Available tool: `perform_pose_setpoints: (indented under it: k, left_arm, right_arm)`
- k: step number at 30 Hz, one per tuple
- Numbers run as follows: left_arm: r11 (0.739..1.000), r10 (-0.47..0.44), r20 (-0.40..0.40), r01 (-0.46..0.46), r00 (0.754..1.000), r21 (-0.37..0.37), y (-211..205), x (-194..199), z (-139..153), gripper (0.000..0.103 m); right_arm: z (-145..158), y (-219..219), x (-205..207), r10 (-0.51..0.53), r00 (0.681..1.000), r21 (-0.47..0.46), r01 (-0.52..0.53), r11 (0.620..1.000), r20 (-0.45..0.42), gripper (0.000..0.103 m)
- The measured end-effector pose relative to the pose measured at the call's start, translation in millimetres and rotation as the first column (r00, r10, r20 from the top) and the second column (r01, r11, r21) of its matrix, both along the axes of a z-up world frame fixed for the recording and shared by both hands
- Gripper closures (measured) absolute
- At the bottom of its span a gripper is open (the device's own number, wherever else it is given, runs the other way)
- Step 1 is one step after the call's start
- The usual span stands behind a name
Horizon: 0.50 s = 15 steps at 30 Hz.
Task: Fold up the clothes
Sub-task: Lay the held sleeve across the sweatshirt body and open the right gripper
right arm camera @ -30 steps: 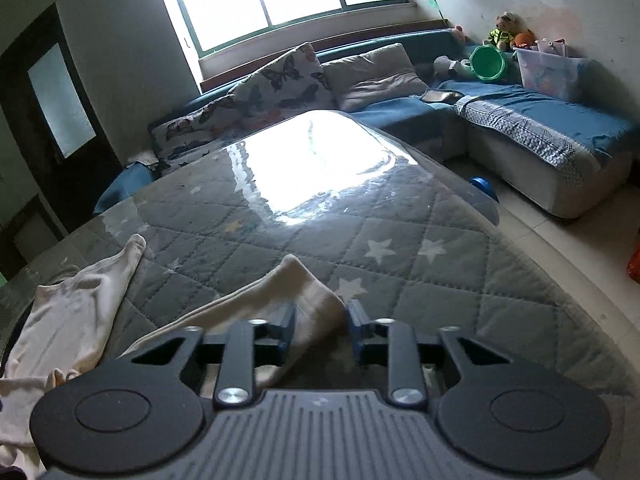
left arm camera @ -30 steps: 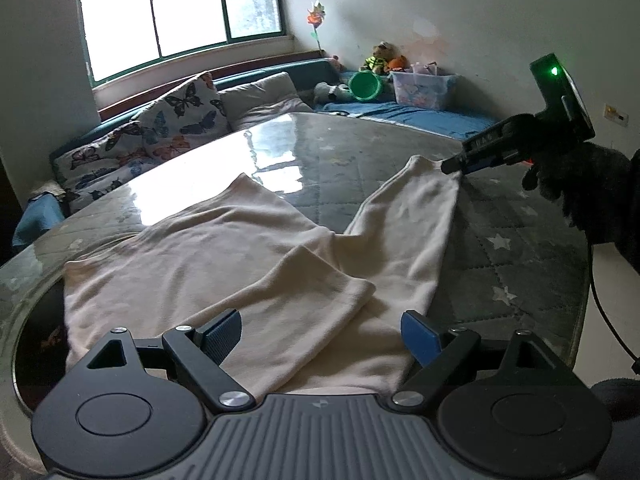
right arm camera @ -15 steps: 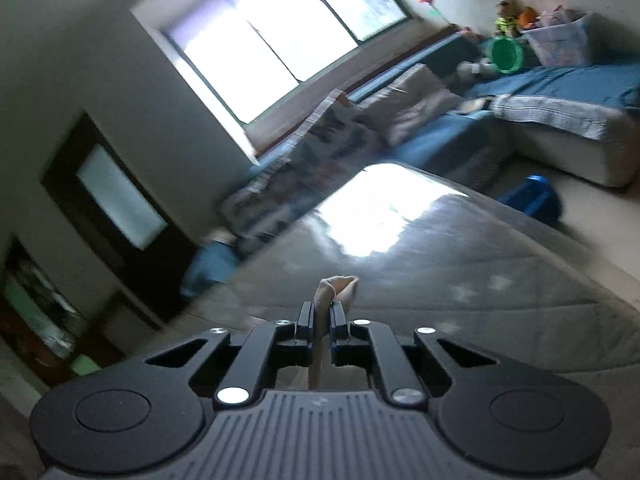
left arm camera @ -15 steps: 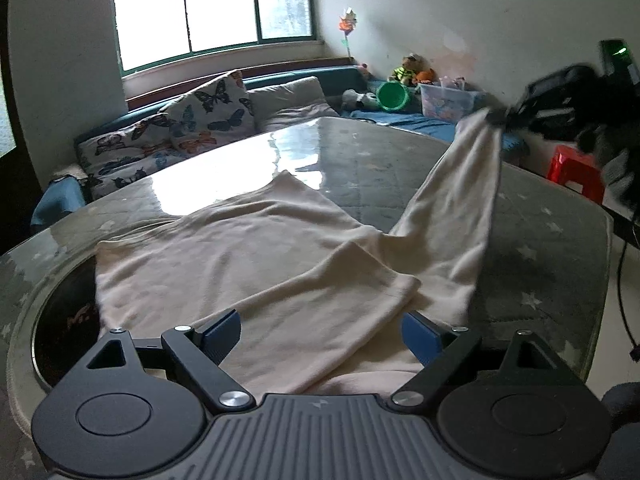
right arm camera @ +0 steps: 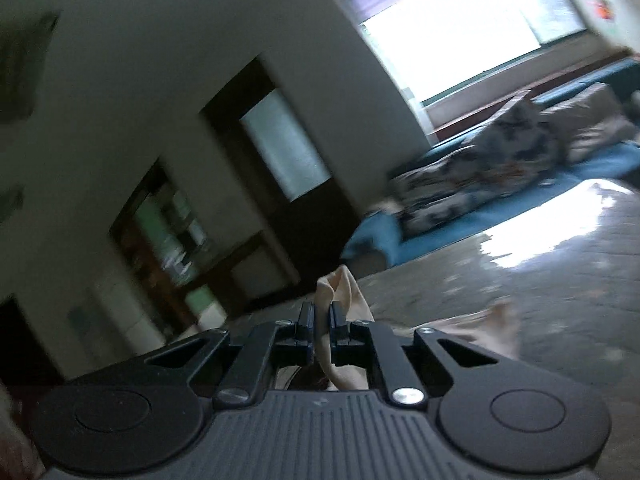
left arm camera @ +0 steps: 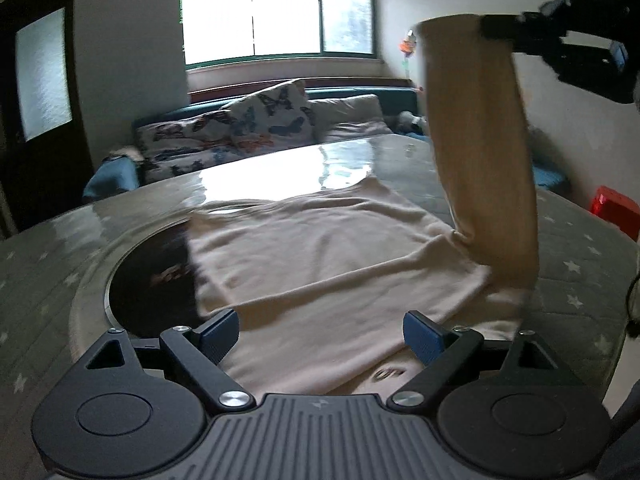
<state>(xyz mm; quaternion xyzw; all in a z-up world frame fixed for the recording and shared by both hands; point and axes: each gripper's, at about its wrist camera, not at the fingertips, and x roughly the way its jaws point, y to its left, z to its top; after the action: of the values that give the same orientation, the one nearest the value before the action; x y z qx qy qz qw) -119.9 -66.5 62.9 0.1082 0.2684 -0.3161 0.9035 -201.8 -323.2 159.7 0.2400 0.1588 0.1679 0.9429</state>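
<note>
A cream long-sleeved garment (left arm camera: 320,248) lies spread on the round table, its near edge folded over. My left gripper (left arm camera: 320,334) is open and empty, hovering just above the garment's near edge. My right gripper (right arm camera: 322,320) is shut on the cuff of the garment's sleeve (right arm camera: 340,292). In the left wrist view that sleeve (left arm camera: 480,152) hangs stretched high above the table's right side from the right gripper (left arm camera: 496,28). The right wrist view is blurred and tilted.
The table (left arm camera: 580,264) has a star-quilted cover under glass and a dark round inset (left arm camera: 156,276) at left. A sofa with butterfly cushions (left arm camera: 240,132) stands behind it under the window. A red stool (left arm camera: 614,208) is at right.
My right gripper closed on the sleeve cuff and lifted it high above the table, swinging toward the left. The left gripper stayed open near the garment's near edge, its view turning left.
</note>
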Motion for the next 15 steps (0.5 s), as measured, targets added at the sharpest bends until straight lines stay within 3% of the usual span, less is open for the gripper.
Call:
perform_pose_setpoints:
  k: [5, 9, 15]
  left_arm:
    - [0.999, 0.048, -0.003, -0.048, 0.999, -0.006, 22.9, -1.0, -3.1, 0.012]
    - [0.996, 0.087, -0.006, -0.087, 0.996, -0.012, 39.5, -3.3, -2.8, 0.012]
    - [0.995, 0.101, -0.009, -0.101, 0.995, -0.025, 49.7, 2.8, 1.3, 0.012]
  right_arm:
    - [-24.6, 66.3, 36.6, 0.167, 0.983, -0.104, -0.174, 0.979, -0.073, 0.096]
    - [-42.3, 90.7, 45.4, 0.258, 0.953, -0.147, -0.281, 0.948, -0.16, 0.092]
    - [-33.9, 59.3, 35.2, 0.172, 0.963, -0.25, -0.223, 0.942, -0.209, 0.086]
